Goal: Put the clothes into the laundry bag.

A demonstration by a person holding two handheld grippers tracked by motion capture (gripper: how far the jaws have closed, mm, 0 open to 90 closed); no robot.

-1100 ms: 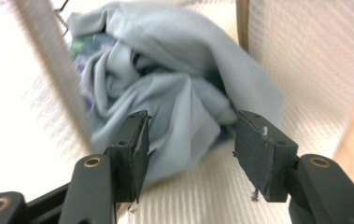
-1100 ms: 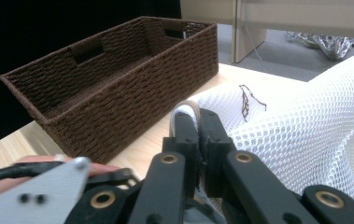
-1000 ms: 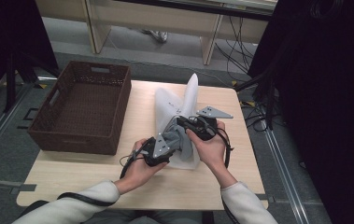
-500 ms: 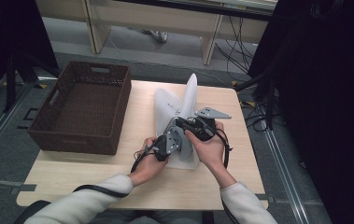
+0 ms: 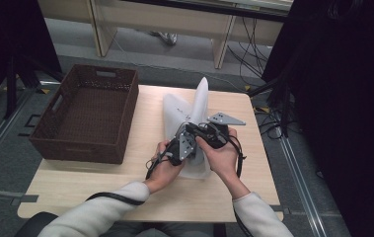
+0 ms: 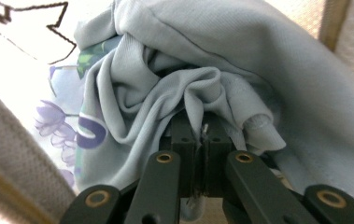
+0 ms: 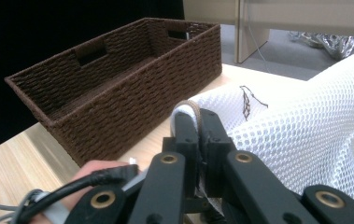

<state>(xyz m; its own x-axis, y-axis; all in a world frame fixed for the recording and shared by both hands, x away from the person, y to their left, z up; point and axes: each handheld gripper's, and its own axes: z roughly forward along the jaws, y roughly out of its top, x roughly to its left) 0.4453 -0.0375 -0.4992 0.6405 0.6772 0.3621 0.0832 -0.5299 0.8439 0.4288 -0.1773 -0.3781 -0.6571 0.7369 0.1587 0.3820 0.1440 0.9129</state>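
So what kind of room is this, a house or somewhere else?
Probably a lab or workshop, not a house. A plain wooden table stands on grey floor with metal rails, loose cables trail behind it, and a person folds a garment into a white mesh bag beside a brown wicker basket.

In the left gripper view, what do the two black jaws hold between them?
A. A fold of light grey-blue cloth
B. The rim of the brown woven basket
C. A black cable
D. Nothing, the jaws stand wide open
A: in the left gripper view the left gripper has its jaws pressed together on a bunched fold of the grey-blue cloth, while the brown basket stands apart at the table's left side.
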